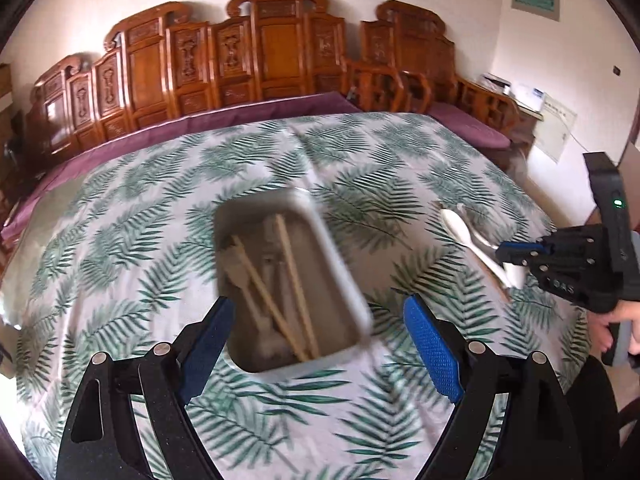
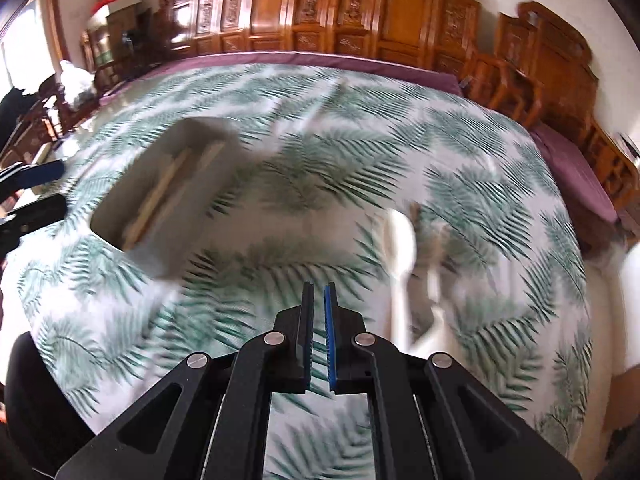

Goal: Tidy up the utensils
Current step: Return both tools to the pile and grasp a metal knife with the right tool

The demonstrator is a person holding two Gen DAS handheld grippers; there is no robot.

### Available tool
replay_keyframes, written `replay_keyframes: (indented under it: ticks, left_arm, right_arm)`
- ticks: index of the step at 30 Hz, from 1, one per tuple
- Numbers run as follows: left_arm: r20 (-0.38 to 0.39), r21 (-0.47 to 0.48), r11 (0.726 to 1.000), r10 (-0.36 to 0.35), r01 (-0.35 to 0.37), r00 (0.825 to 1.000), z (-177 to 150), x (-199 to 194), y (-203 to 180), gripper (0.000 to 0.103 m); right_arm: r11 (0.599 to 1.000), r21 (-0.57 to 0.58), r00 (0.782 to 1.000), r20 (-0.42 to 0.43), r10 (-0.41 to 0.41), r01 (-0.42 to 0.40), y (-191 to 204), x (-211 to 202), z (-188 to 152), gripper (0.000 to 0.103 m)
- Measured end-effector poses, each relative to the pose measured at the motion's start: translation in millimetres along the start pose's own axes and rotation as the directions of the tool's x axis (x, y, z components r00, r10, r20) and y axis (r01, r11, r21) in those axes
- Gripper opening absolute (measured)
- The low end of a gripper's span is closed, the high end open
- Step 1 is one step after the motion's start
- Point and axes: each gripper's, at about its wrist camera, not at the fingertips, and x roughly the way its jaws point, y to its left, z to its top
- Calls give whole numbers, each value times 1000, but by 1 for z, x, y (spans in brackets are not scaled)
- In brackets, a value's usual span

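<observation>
A white rectangular tray point(image 1: 345, 264) sits on the leaf-print tablecloth and holds wooden chopsticks point(image 1: 294, 280) and pale spoons. My left gripper point(image 1: 320, 346) hovers just short of the tray's near end, open wide with nothing between its pads. A white spoon point(image 1: 460, 228) lies on the cloth to the right. My right gripper point(image 1: 505, 250) is above that spoon's handle end. In the right wrist view my right gripper point(image 2: 319, 294) is shut and empty; the blurred spoon point(image 2: 400, 248) lies just right of its tips. The tray point(image 2: 188, 126) lies far left, next to my left gripper point(image 2: 40, 190).
A person's hand point(image 1: 616, 320) holds the right gripper's handle. More blurred pale utensils point(image 2: 436, 280) lie beside the spoon. A carved wooden bench point(image 1: 256, 64) with a purple cushion point(image 1: 224, 124) runs behind the table. The tablecloth point(image 1: 120, 240) falls away at the right edge.
</observation>
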Motion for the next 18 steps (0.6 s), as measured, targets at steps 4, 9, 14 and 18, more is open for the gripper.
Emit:
replay_keyframes:
  ticks: [4,9,14,18]
  left_arm:
    - [-3,-3,999,-34,34,999,4,5,-20,83]
    - [-4,-11,998,-68,68,998,8,14,-41,83]
    - [-30,-6,996,-90,90,996,4,29,-62,83]
    - [-70,2,995,-99,99,993,-4,43,-74,83]
  right_arm:
    - [999,35,999,-25,-34,35,-32,9,-10,7]
    - [996,70,998,-48,-47,51,-60,24,-11,25]
    - [994,106,997,-74,-28,36,-78,41,-7,26]
    - [990,140,994,-105,-1,15,-92,58,1,26]
